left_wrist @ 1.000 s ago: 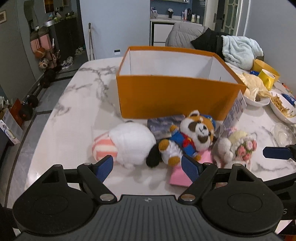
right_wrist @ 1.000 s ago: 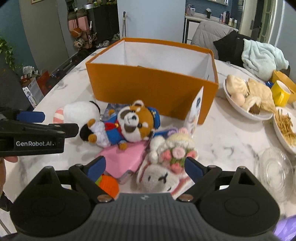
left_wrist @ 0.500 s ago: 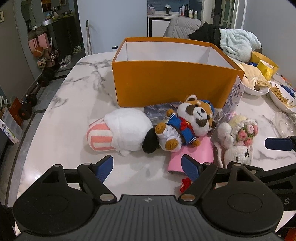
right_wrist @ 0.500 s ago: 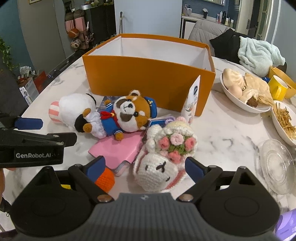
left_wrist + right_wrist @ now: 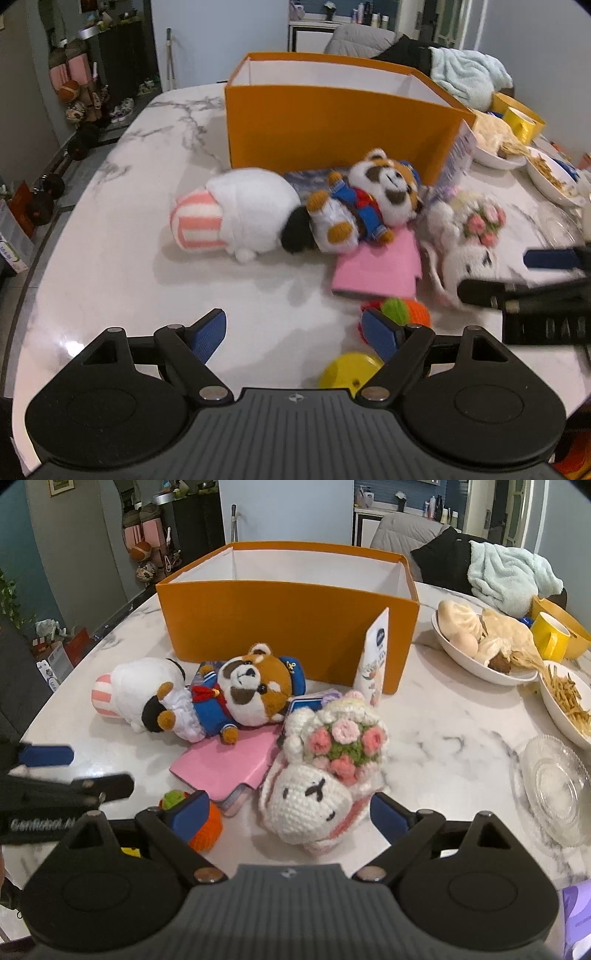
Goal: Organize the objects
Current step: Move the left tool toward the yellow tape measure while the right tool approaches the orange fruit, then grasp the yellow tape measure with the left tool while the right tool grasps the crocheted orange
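Left wrist view. The left hand-held gripper [image 5: 294, 334] hangs over the marble counter [image 5: 110, 236] with its blue-padded jaws spread wide and nothing between them. An orange box [image 5: 332, 136], open at the top with white inner walls, stands at the far side. In front of it lie a white plush with a pink-striped end [image 5: 236, 218] and, touching it, a red panda plush in a blue sailor suit [image 5: 373, 195], which partly rests on a pink booklet [image 5: 376, 269]. A crocheted white bunny with a flower crown [image 5: 465, 236] lies just to the right. A small orange and green knitted toy [image 5: 402, 312] sits just beyond the right fingertip, and a yellow round object [image 5: 347, 373] lies near the gripper body. The right hand-held gripper [image 5: 546, 277] enters from the right edge, blurred.

Right wrist view. The right hand-held gripper [image 5: 290, 812] has its jaws spread; the bunny [image 5: 317, 797] lies between and just ahead of them, untouched by the pads. The knitted toy [image 5: 207, 830] is partly hidden behind the left finger. The pink booklet [image 5: 225, 764] lies beside the bunny, under the panda [image 5: 243, 698]. A printed tube [image 5: 375, 661] leans against the box [image 5: 288, 627]. Bowls of food [image 5: 484, 642], a yellow mug [image 5: 550, 635] and a glass dish [image 5: 554, 786] stand to the right.
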`<move>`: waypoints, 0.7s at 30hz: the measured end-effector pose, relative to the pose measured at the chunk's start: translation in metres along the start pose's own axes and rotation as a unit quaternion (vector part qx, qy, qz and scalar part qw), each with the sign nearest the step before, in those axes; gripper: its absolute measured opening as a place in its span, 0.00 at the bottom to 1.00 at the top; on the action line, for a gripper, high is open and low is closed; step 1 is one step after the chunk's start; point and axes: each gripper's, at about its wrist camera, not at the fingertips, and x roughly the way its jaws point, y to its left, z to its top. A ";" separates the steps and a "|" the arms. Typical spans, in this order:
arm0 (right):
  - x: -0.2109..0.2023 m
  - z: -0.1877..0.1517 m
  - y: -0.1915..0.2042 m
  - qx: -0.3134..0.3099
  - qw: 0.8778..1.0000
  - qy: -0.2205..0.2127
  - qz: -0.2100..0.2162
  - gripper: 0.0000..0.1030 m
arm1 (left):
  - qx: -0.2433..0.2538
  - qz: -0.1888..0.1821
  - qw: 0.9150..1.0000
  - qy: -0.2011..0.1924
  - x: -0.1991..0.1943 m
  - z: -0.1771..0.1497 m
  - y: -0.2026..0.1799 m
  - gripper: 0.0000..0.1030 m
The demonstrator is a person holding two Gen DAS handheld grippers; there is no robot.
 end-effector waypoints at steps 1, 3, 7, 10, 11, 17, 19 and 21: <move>-0.001 -0.001 -0.001 0.002 1.000 -0.001 0.000 0.91 | 0.006 -0.004 1.000 0.001 0.000 -0.004 -0.001 0.93; -0.001 -0.002 -0.005 0.007 1.000 -0.001 0.002 0.91 | 0.023 -0.011 1.000 0.001 0.000 -0.012 -0.006 0.93; -0.001 -0.006 -0.010 0.018 1.000 0.000 0.011 0.91 | 0.047 -0.028 0.998 0.007 0.007 -0.023 -0.016 0.93; 0.000 -0.009 -0.006 0.014 1.000 0.003 0.018 0.91 | 0.059 -0.039 0.997 0.013 0.014 -0.029 -0.021 0.93; 0.000 -0.010 -0.004 0.013 1.000 0.002 0.022 0.91 | 0.060 -0.050 0.997 0.014 0.015 -0.031 -0.021 0.93; 0.005 -0.012 0.013 0.007 0.998 0.014 0.055 0.91 | 0.061 -0.072 0.995 0.024 0.024 -0.035 -0.020 0.88; 0.009 -0.011 0.020 0.011 0.997 0.020 0.070 0.91 | 0.066 -0.069 0.995 0.021 0.024 -0.035 -0.020 0.87; 0.015 -0.010 0.027 0.014 0.996 0.024 0.080 0.91 | 0.068 -0.067 0.995 0.018 0.025 -0.035 -0.020 0.87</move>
